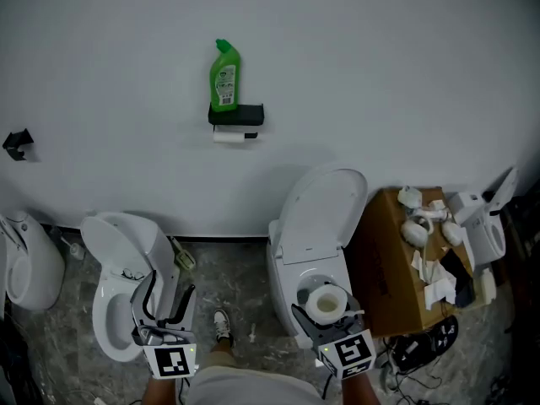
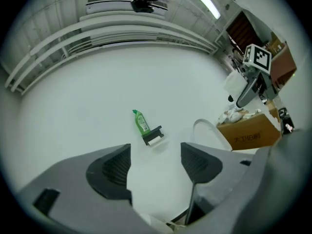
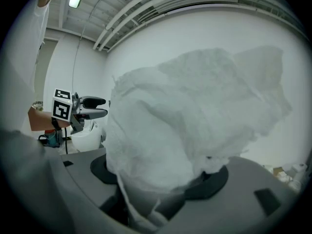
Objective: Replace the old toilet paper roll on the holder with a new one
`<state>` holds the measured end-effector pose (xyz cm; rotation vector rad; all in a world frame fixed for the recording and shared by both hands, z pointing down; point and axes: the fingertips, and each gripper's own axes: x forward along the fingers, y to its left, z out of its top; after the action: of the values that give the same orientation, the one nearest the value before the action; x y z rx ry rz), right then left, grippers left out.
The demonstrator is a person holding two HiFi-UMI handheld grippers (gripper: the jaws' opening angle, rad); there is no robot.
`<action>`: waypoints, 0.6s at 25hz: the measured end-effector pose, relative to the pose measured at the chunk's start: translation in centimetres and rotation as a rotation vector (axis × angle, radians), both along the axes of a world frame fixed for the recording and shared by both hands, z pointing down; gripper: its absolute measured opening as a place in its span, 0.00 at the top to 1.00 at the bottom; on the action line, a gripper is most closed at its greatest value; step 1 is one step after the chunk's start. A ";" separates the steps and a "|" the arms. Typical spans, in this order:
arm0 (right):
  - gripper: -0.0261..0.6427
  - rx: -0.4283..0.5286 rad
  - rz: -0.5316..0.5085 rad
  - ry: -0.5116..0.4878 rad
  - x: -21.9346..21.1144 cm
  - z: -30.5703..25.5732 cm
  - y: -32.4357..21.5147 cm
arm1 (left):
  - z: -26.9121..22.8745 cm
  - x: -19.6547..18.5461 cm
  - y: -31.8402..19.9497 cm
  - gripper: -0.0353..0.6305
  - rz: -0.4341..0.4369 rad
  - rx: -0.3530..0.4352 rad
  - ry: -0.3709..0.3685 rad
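Right claw (image 3: 161, 174): clenched on the new roll (image 3: 195, 116), with the pads pinching its side, probably so the core stays free for threading.
Left claw (image 2: 156, 162): released, with nothing between its jaws; likely kept free to pull off the old roll (image 1: 229, 137).
New roll's look: white and soft, outer sheets loose and crumpled, core opening upward.
New roll's place: well below and right of the holder (image 1: 237, 114), far short of it.
Old roll: a thin white remnant just under the holder.
Green bottle (image 1: 224, 76): upright on top of the holder.
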<state>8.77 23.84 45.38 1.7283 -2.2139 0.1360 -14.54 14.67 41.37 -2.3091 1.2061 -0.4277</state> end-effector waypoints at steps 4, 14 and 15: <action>0.46 -0.006 -0.003 0.000 -0.5 -0.5 -7.3 | 0.9 1.7 -7.3 0.44 0.050 0.012 0.015; 0.46 -0.063 0.101 0.041 -0.4 -1.2 -19.9 | 3.6 5.2 -22.9 0.41 0.178 -0.015 -0.099; 0.46 -0.068 0.111 0.041 -0.3 -1.2 -20.4 | 3.8 6.0 -24.1 0.41 0.189 -0.011 -0.118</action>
<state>8.44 3.46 44.14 1.8014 -2.0606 0.1978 -8.59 -9.46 45.17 -2.3451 0.9222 -0.4944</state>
